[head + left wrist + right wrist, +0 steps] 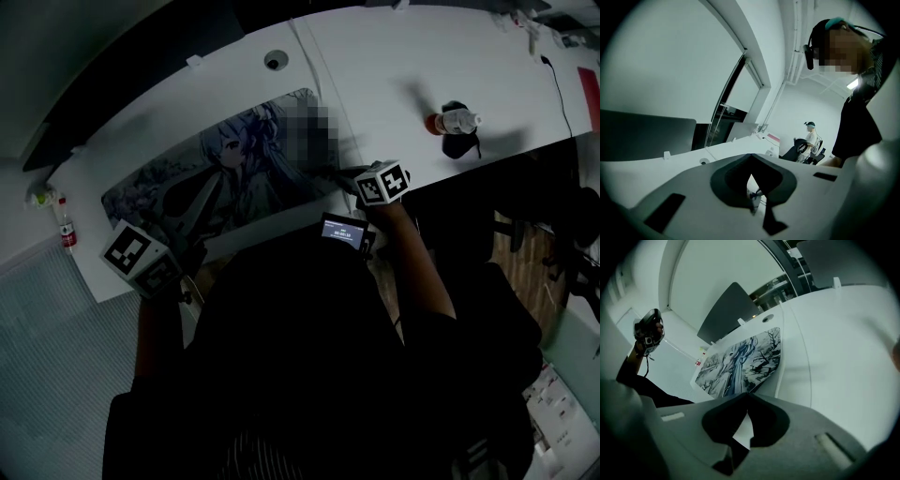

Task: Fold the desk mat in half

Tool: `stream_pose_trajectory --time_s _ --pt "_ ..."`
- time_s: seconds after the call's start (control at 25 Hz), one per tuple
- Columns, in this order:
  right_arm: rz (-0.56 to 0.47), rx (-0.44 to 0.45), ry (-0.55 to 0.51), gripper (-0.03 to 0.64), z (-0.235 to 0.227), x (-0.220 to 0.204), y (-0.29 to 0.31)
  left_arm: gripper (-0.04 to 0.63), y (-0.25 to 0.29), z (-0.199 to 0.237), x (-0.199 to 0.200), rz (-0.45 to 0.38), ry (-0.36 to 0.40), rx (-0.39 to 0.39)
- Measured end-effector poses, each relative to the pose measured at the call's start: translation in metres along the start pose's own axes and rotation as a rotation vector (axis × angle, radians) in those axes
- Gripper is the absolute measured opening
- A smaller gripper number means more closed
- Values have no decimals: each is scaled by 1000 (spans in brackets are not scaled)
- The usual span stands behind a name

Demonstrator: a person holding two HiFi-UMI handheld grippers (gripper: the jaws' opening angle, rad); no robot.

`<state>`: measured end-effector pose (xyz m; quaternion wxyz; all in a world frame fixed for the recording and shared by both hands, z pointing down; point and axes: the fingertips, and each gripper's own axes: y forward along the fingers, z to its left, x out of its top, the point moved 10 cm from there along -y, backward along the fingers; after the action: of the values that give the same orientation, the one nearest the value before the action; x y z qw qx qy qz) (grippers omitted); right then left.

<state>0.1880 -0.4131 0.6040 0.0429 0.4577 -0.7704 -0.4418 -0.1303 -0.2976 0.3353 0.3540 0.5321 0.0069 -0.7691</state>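
pinching desk mat [740,362] corner with right claw [747,393].

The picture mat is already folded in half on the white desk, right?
Not quite. The desk mat isn't folded yet. It lies spread out flat on the white desk, as the head view shows.
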Motion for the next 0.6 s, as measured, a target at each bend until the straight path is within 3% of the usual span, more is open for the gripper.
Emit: stream_pose_trajectory --time_s 0.2,0.4,0.6 --pt "-38 -1 -44 11 5 13 -8 6 1 16 12 -10 1 11" --pt "-112 9 -1 11 24 18 -15 6 2 23 15 -43 -38 -59" --pt "-145 -33 -9 11 65 32 -13 6 3 20 6 0 39 -102"
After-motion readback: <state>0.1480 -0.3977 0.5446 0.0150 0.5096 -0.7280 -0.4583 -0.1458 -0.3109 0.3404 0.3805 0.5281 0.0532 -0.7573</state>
